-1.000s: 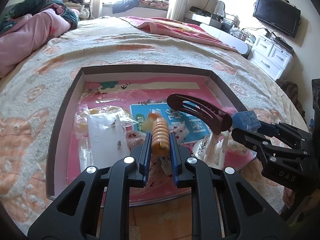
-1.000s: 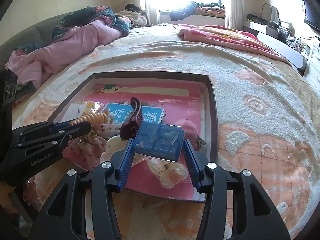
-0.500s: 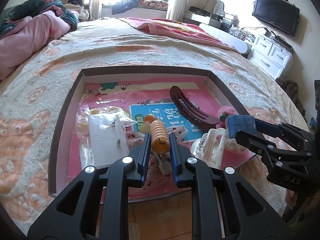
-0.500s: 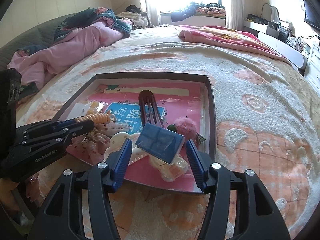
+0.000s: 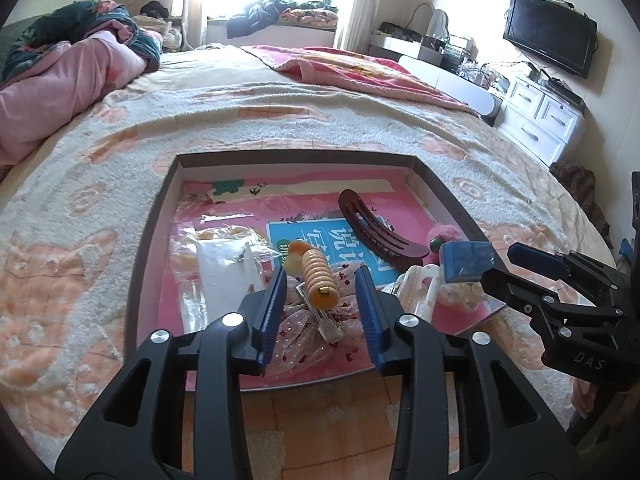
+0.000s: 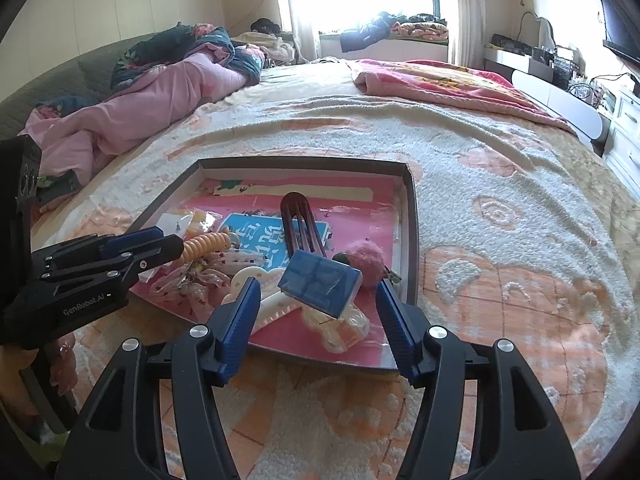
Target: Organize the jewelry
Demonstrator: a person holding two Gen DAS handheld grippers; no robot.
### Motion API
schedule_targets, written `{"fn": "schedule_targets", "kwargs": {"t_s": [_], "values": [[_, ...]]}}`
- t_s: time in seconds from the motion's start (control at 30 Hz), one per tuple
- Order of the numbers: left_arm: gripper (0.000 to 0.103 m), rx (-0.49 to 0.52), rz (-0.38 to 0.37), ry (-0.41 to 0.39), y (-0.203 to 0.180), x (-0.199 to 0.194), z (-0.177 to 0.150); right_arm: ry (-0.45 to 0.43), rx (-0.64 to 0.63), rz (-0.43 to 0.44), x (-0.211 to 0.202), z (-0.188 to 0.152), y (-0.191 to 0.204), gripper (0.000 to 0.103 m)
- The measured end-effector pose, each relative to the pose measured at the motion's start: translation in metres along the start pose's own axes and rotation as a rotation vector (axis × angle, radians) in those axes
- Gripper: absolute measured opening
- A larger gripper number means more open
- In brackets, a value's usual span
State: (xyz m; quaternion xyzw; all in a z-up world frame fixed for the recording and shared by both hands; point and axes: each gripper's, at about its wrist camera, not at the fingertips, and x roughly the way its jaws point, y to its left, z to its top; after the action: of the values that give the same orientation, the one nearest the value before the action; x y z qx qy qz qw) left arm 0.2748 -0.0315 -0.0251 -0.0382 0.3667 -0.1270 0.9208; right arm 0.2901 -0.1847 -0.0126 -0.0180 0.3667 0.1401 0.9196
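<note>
Both of your grippers have let go within the last second: the left gripper (image 5: pixel 322 312), which was clamped on the orange coiled hair tie (image 5: pixel 319 278), now stands spread, and the tie lies loose between its fingers on a sequined mesh bow (image 5: pixel 316 330) near the front of the shallow tray (image 5: pixel 154 220). From the left wrist, the dark brown hair clip (image 5: pixel 378 232), no longer aloft, lies flat across a blue printed card (image 5: pixel 316 240), and a white earring card (image 5: pixel 226 270) sits in a plastic bag to the left.

From the right wrist, the right gripper (image 6: pixel 316 316) is likewise spread, and the blue box (image 6: pixel 320 282) has dropped from its grip to rest tilted on a white claw clip (image 6: pixel 264 300), just beside a pink pompom (image 6: pixel 366 258). Everything now lies inside the tray, so the gathering looks largely done, though the front corner is heaped and the tilted box could slide.
</note>
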Motion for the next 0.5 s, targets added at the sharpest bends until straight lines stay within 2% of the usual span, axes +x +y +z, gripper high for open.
{"fn": "schedule_targets", "kwargs": {"t_s": [0.33,0.4,0.5], "values": [[0.051,-0.015,0.012,-0.04,0.004,-0.03,-0.001,-0.03,0.002,0.001,-0.027,-0.006,0.005,0.065],[0.058,-0.017,0.015,-0.047,0.004,-0.036,-0.003,-0.04,0.001,0.003,-0.034,-0.008,0.008,0.069],[0.063,-0.015,0.021,-0.058,0.004,-0.046,-0.007,-0.057,-0.001,0.004,-0.045,-0.012,0.012,0.076]]}}
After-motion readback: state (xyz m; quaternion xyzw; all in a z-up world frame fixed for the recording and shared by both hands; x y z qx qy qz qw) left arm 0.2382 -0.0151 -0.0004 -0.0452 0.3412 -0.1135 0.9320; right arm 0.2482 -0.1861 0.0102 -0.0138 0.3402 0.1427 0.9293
